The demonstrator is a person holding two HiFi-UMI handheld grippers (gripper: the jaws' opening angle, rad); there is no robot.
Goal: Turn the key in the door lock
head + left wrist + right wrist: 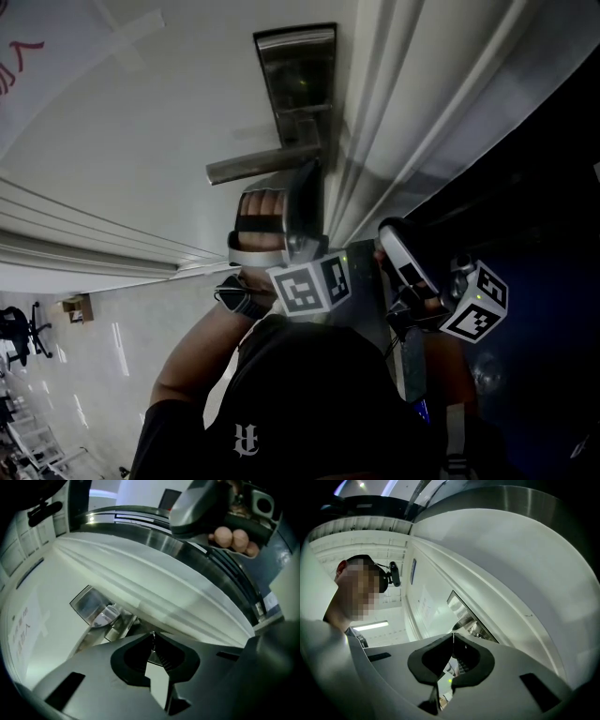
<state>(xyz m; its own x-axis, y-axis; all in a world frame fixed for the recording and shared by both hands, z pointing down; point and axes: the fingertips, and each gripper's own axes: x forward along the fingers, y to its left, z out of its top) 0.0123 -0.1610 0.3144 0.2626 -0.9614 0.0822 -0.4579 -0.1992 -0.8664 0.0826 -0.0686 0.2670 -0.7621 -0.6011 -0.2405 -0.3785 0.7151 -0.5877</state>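
No key could be made out in any view. If it sat in the lock [298,84], it was on the part of the plate nearer the person than the handle [258,167], which the left gripper covered in the head view. The lock was a metal plate close to the edge of the door [141,131], and the handle ran out sideways from it, away from that edge. The left gripper [152,636] was right up at the lock, just beside the handle's root. Its jaws were clenched tip to tip with nothing visible between them, though a thin key head nipped there could not be ruled out. The right gripper [453,637] was near the lock but apart from it, out past the door's edge, its jaws likewise clenched on nothing. To do this step well, the left jaws probably needed to hold the key's flat head squarely, close to the lock. The twist would best come as a roll about the key's own axis, not as a sideways push, which could bend the key or let it slip. The handle was close enough to the lock to foul the gripper as it rolled, so the turn likely called for care. The right gripper was best kept away from the lock.
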